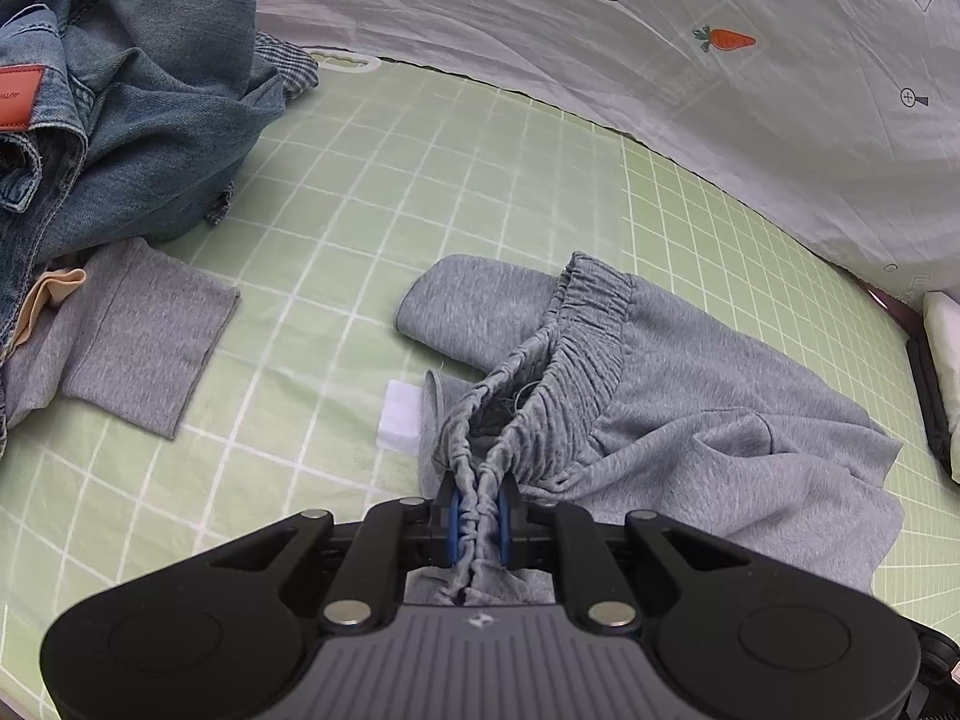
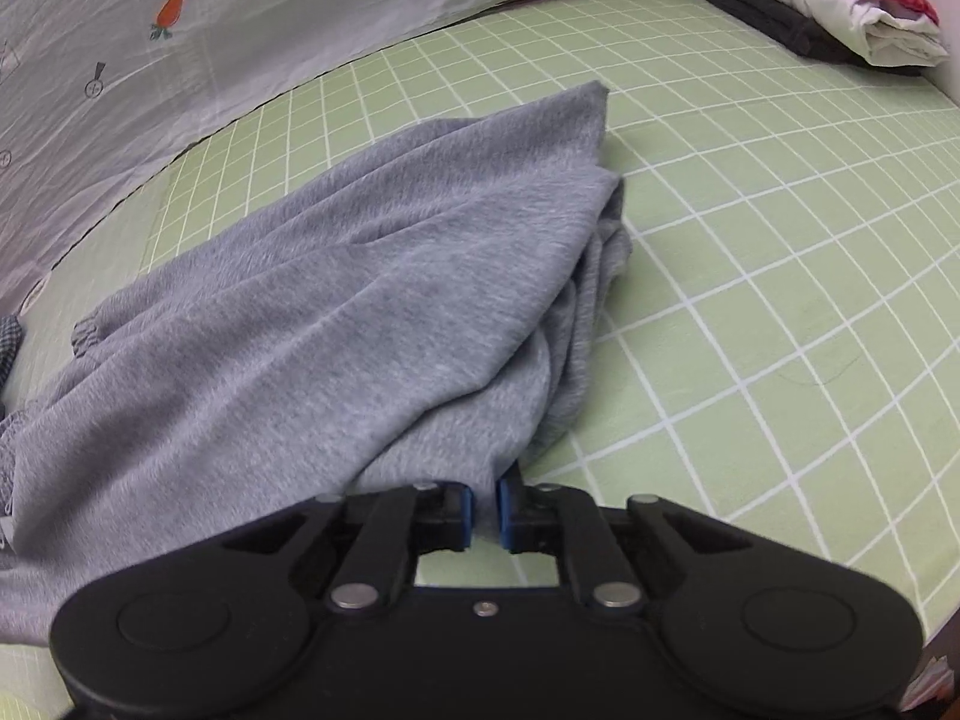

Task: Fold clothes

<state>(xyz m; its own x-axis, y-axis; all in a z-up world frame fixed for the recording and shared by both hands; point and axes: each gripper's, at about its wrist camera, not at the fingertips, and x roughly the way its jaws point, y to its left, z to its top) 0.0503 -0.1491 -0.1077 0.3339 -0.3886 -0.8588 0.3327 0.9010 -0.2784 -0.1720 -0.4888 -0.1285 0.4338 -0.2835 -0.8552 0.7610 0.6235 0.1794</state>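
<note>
Grey sweat shorts [image 1: 690,396] lie crumpled on the green checked sheet [image 1: 420,180]. My left gripper [image 1: 479,516] is shut on their bunched elastic waistband [image 1: 576,330] near the front of the view. In the right wrist view the same shorts [image 2: 336,300] stretch away to the left. My right gripper [image 2: 483,510] is shut on a thin fold of their grey fabric, with the blue pads [image 2: 507,510] nearly together just above the sheet [image 2: 750,300].
A heap of blue denim [image 1: 120,108] and a folded grey garment [image 1: 138,336] lie at the left. A white label [image 1: 399,417] sits beside the shorts. A white carrot-print cloth [image 1: 660,60] lies behind. Folded white and red items [image 2: 852,0] sit far right.
</note>
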